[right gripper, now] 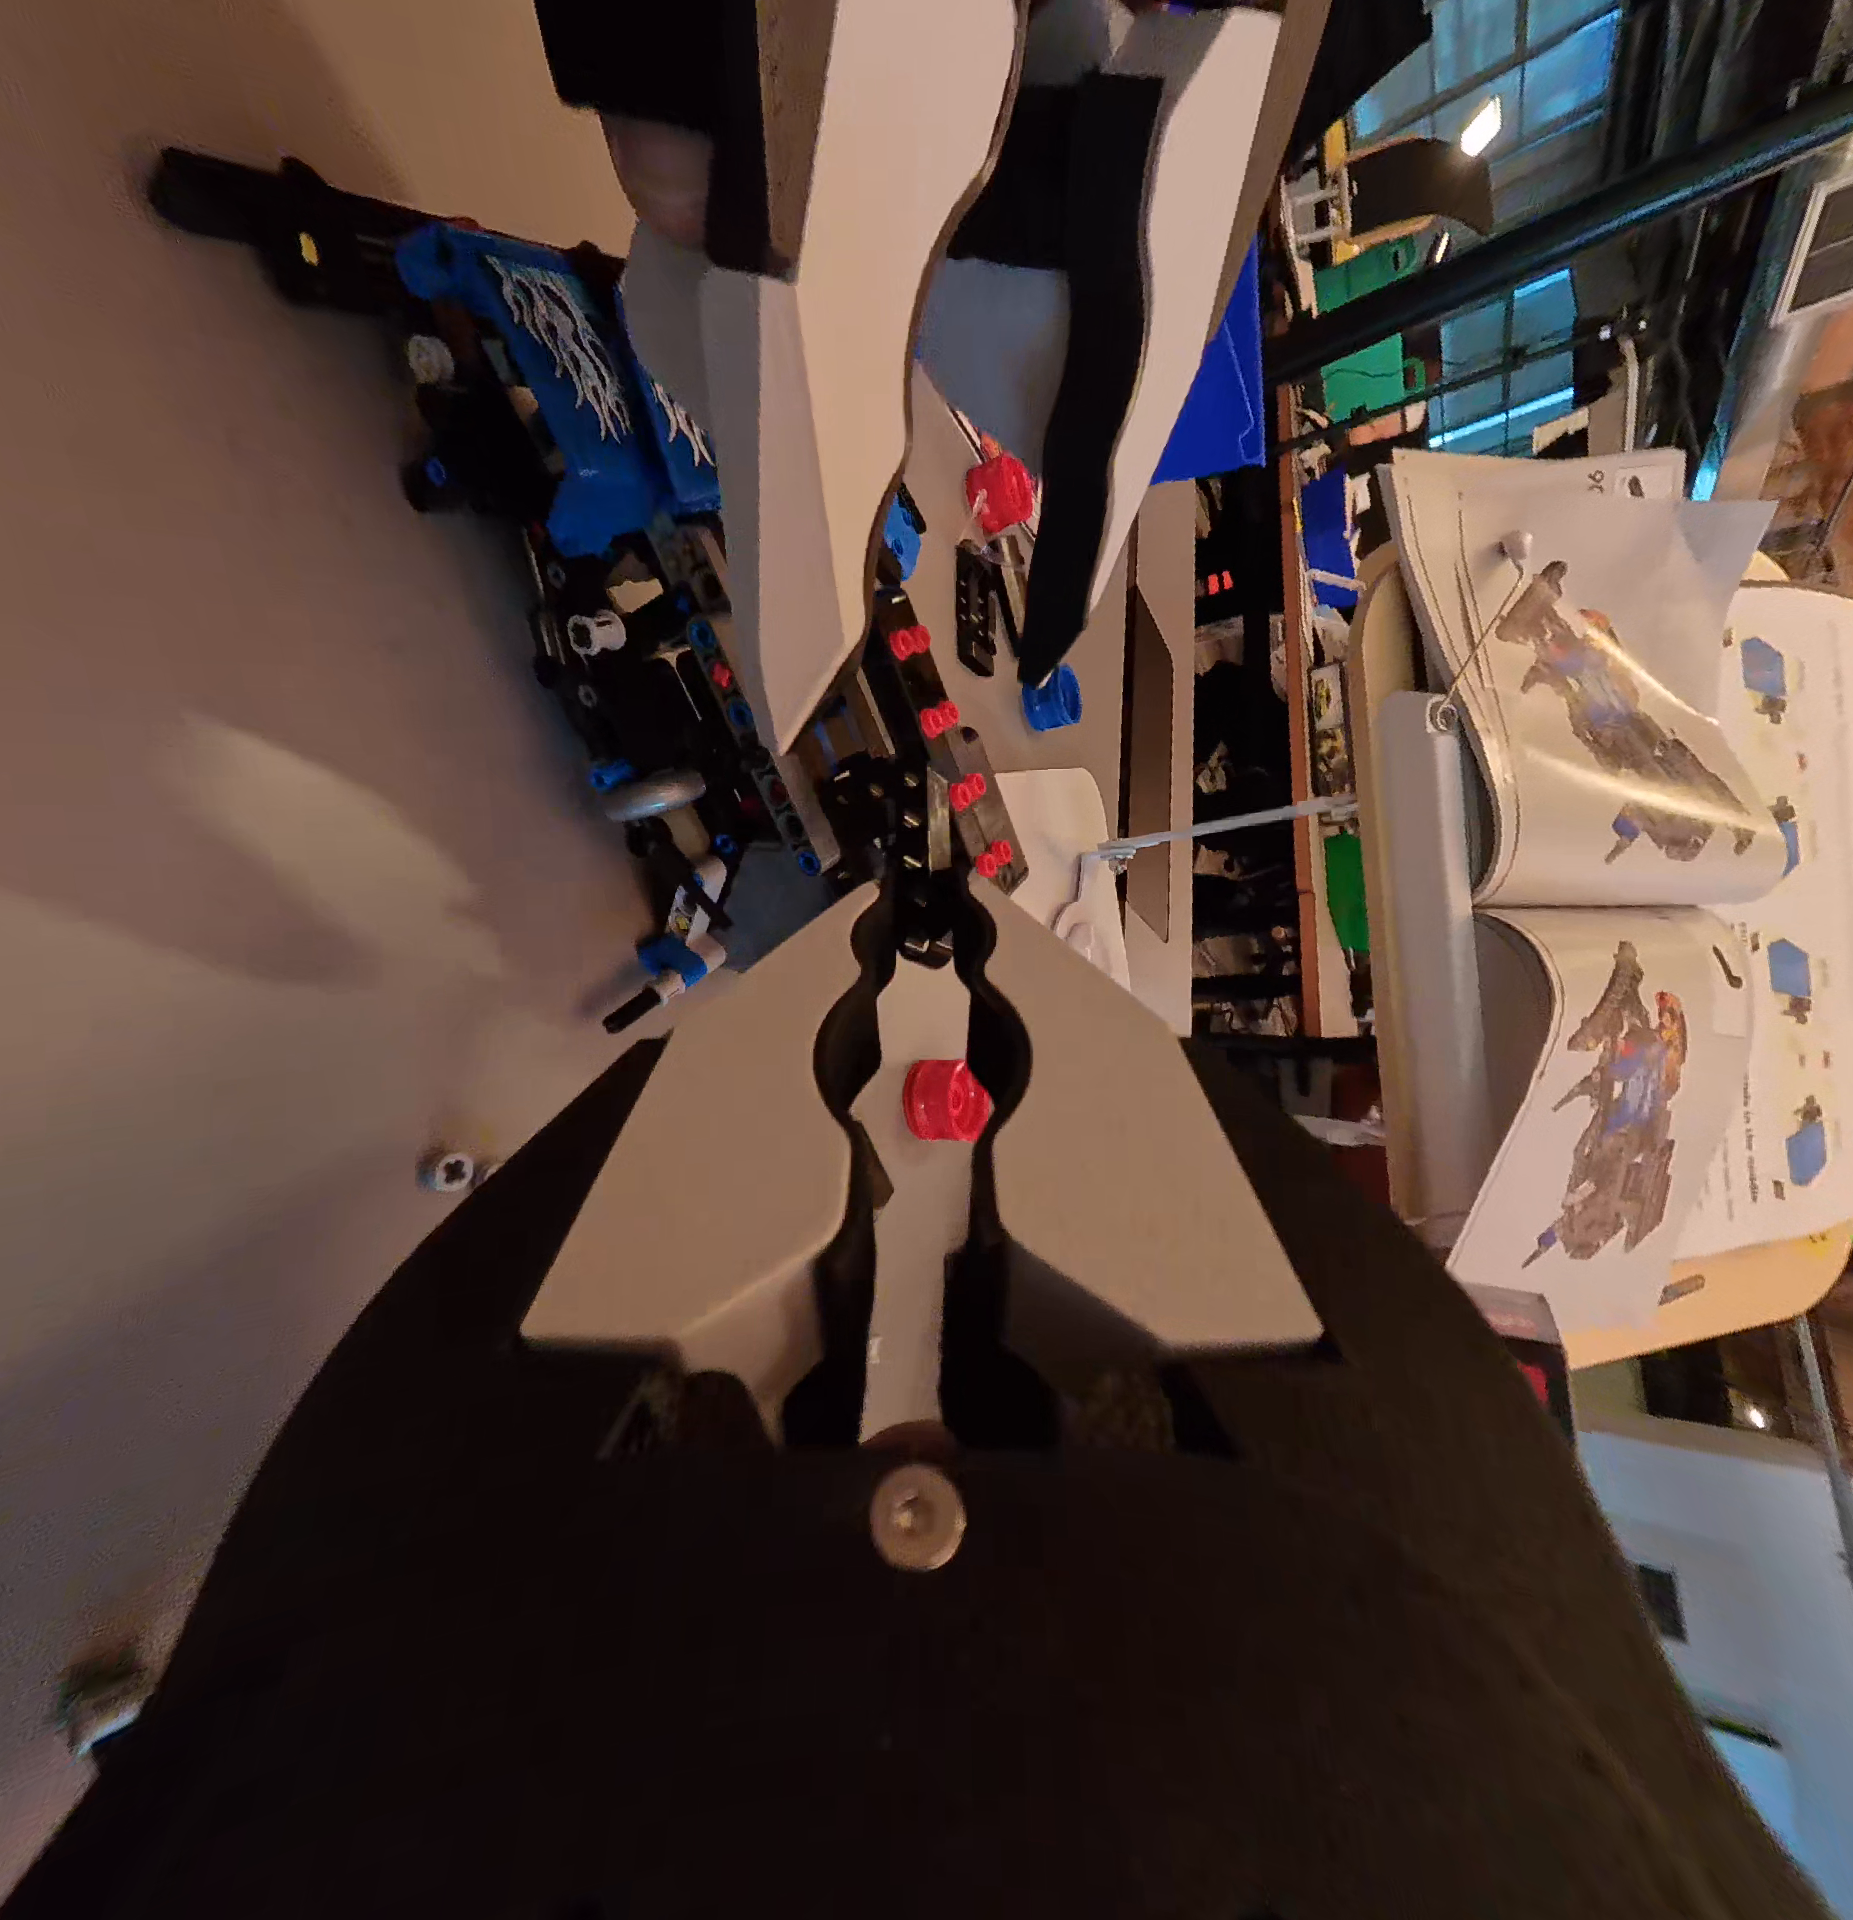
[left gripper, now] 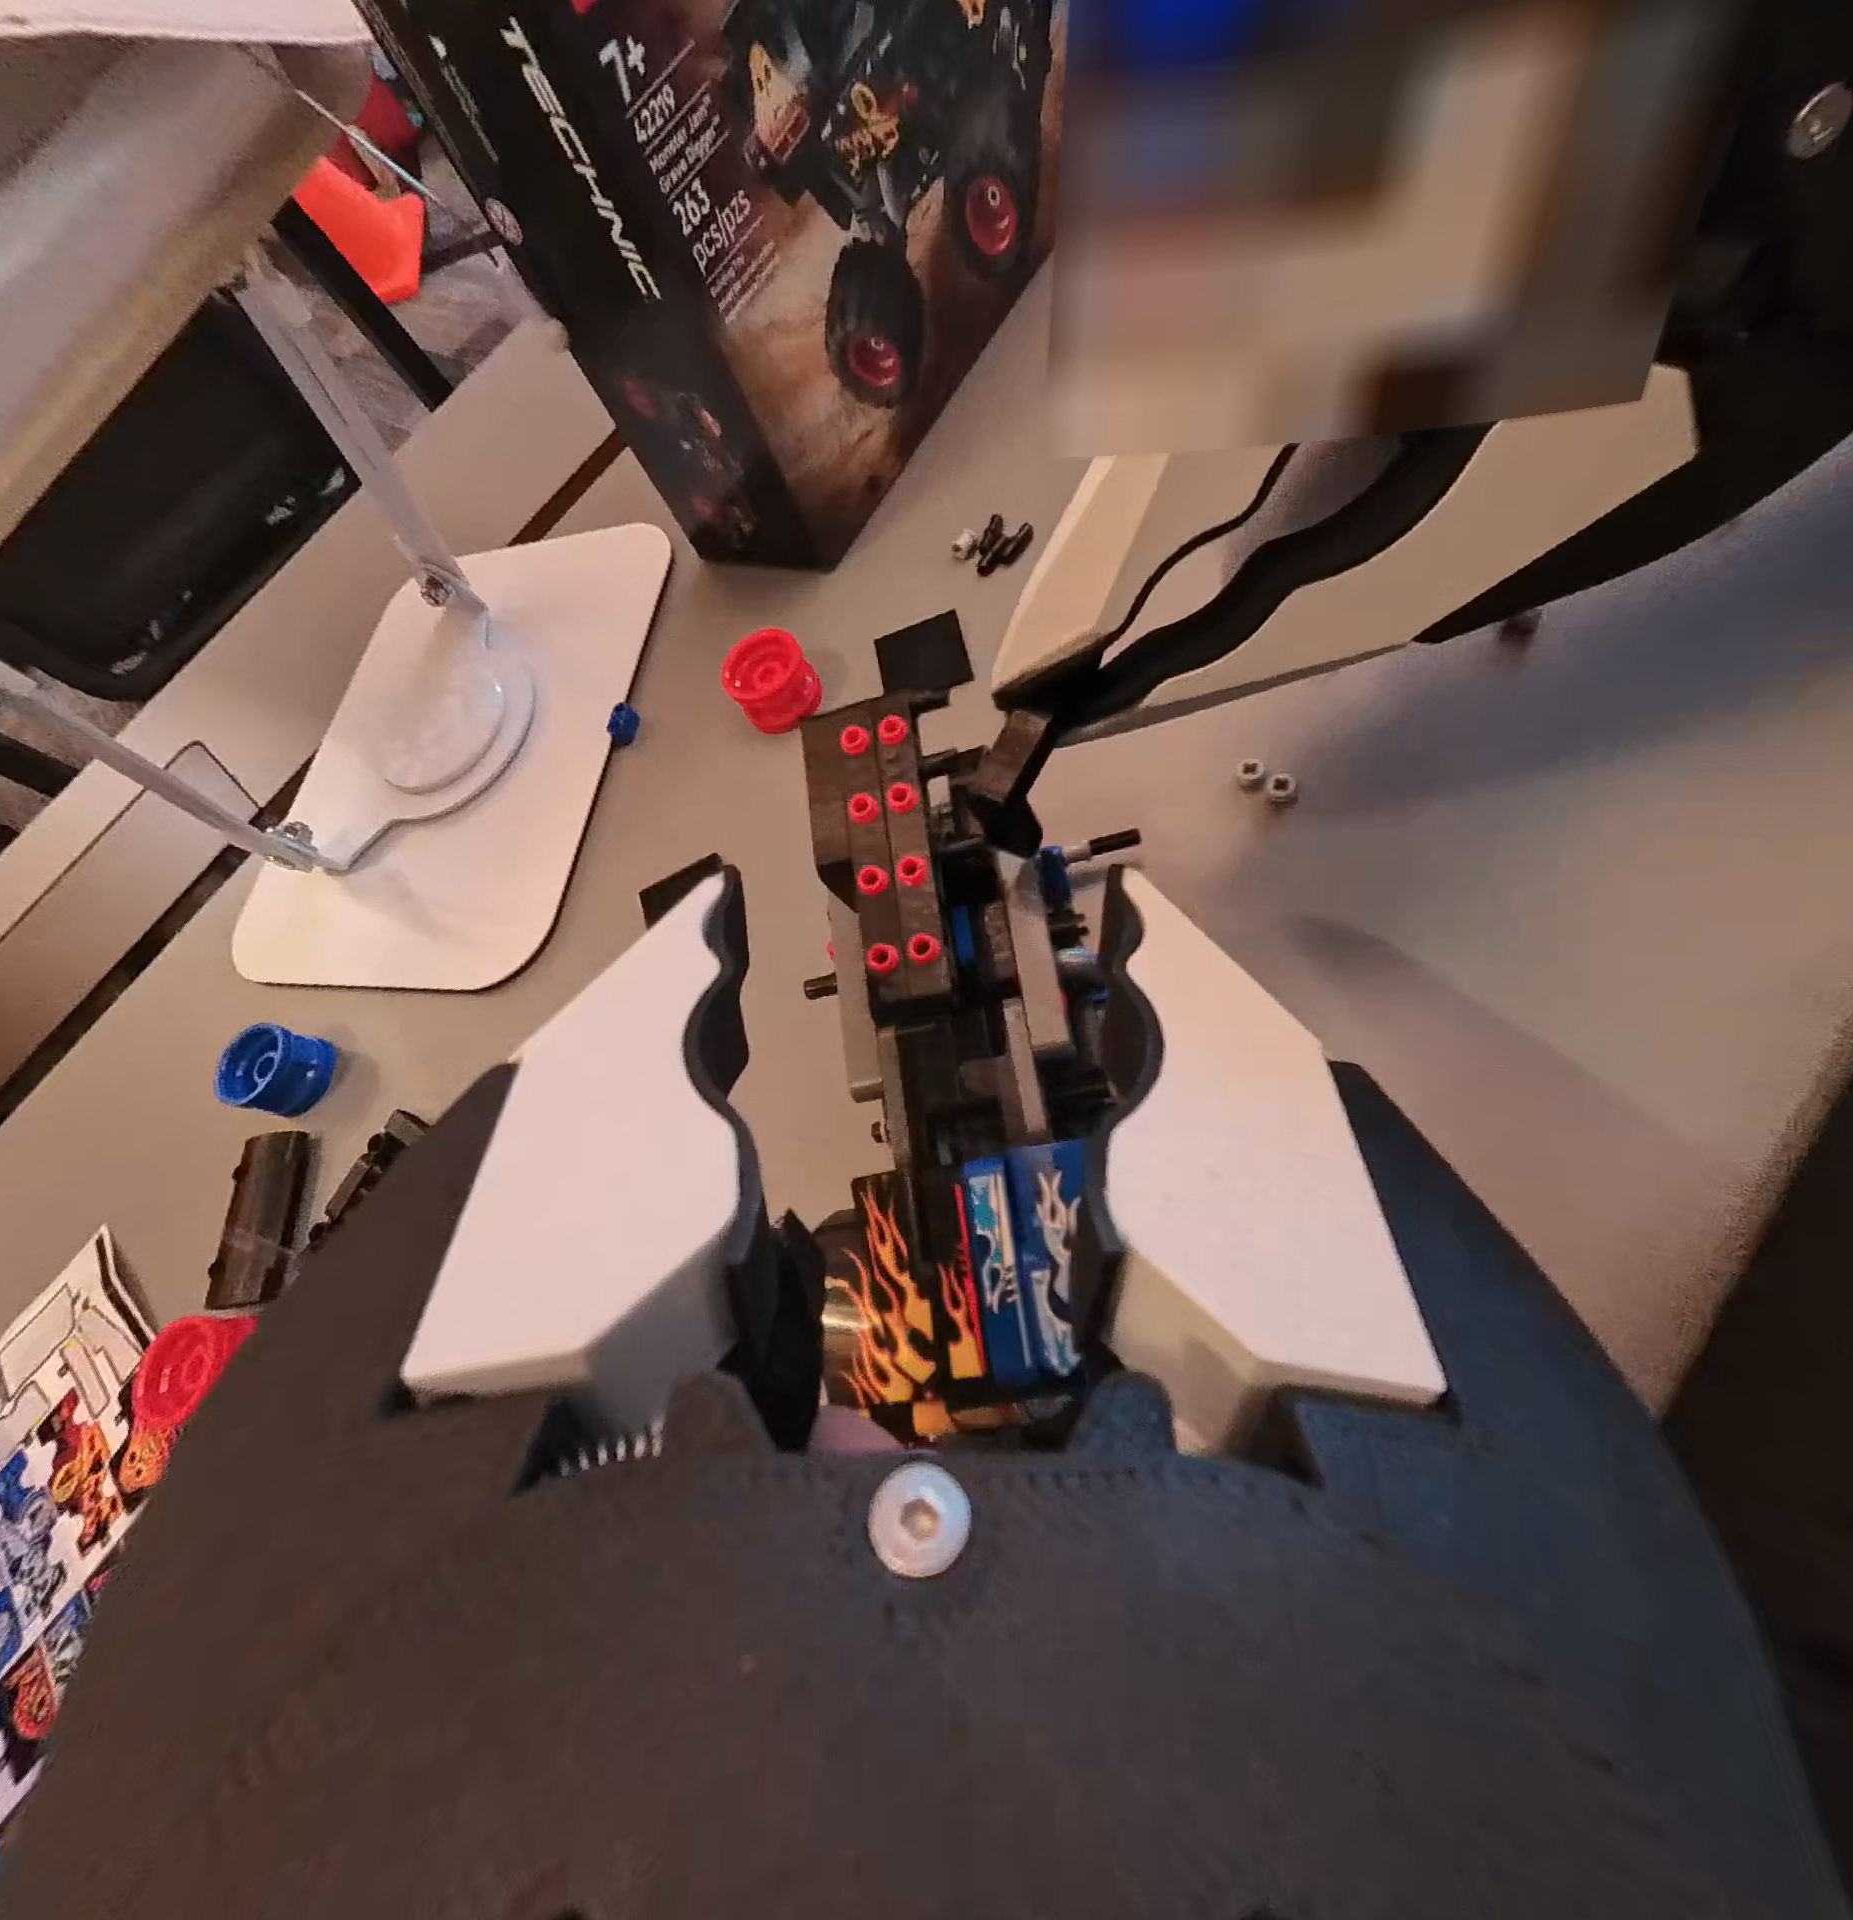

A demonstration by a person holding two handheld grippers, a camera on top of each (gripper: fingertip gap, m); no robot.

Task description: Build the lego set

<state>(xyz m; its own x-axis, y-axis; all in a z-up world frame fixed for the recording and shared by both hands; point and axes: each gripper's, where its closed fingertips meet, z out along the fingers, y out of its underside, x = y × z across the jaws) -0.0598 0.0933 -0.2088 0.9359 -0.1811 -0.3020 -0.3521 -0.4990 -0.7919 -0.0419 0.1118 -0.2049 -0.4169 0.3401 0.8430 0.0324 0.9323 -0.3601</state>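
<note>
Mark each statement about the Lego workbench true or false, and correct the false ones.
1. The partly built Lego model sits between the fingers of the left tongs. True.
2. The right tongs are wide open and hold nothing. False: they are shut on a black piece at the model's end.
3. A blue wheel hub lies loose on the table. True.
4. The Lego box lies flat. False: it stands upright.
5. The instruction booklet is closed. False: it is open on a stand.
</note>
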